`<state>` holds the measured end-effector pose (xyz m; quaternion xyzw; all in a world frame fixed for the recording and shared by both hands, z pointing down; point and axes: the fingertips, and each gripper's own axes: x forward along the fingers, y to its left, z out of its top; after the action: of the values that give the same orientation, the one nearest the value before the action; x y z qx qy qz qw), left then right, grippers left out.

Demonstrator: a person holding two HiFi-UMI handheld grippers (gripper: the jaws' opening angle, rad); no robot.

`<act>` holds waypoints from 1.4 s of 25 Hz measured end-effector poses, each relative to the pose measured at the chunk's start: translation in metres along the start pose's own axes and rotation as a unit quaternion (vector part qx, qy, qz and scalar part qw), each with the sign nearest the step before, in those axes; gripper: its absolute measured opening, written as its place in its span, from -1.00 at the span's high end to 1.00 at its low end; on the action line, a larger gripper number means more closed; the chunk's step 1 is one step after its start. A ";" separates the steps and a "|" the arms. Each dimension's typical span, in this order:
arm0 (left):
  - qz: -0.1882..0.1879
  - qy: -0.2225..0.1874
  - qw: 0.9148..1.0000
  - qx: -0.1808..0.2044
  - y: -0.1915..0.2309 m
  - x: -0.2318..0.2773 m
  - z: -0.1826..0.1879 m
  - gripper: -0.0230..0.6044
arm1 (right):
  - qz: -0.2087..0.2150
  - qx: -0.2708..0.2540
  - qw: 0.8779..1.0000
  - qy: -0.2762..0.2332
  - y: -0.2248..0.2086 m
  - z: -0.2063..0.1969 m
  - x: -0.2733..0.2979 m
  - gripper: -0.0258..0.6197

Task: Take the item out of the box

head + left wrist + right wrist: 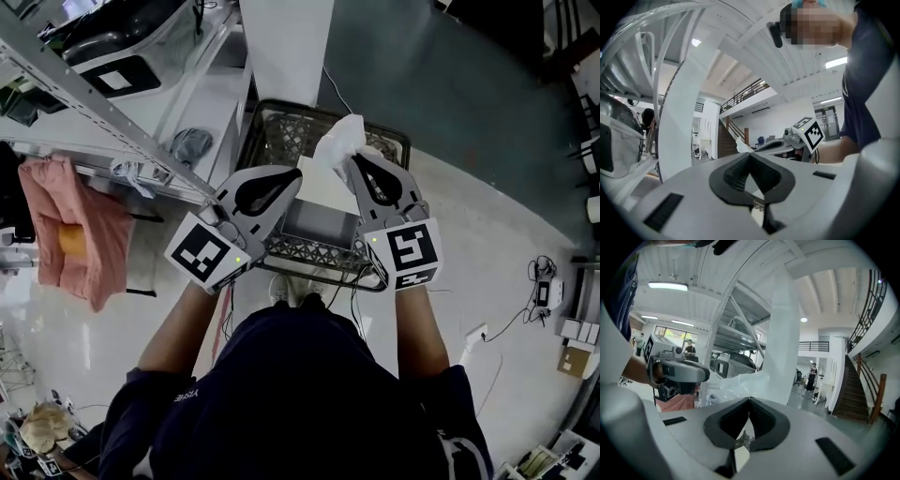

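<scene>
Lift-out step. Right gripper (354,164) was clamped on the white bag (337,141), which hung just above the crate (281,127). Left gripper (292,176) was closed and empty, also over the crate. Next move, likely: carry bag clear of the crate rim.

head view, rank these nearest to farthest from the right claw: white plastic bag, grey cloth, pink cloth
1. white plastic bag: pinched at the tips of the right claw
2. grey cloth: to the left, on the shelf
3. pink cloth: far left, past the shelf
</scene>
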<state>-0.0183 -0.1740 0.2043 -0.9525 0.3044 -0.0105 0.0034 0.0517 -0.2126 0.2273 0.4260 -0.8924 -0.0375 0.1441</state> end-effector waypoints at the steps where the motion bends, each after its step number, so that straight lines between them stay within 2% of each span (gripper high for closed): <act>1: -0.004 -0.002 1.000 0.004 -0.003 0.000 0.004 0.91 | -0.003 -0.002 1.000 -0.010 0.000 0.007 -0.005 0.84; 6: -0.017 -0.020 0.999 0.024 -0.014 0.005 0.027 0.91 | -0.023 -0.012 0.998 -0.062 -0.004 0.040 -0.032 0.84; 13: -0.032 -0.015 0.999 0.031 -0.023 0.009 0.032 0.91 | -0.041 -0.014 0.994 -0.099 -0.007 0.063 -0.053 0.84; 28: -0.045 -0.022 0.998 0.029 -0.031 0.017 0.036 0.91 | -0.063 -0.012 0.991 -0.115 -0.013 0.070 -0.072 0.84; 35: -0.041 -0.019 0.999 0.022 -0.028 0.017 0.029 0.91 | -0.061 -0.010 0.993 -0.104 -0.010 0.060 -0.070 0.84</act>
<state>0.0124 -0.1610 0.1757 -0.9638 0.2648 0.0012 0.0296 0.0832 -0.1681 0.1519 0.4722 -0.8744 -0.0989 0.0523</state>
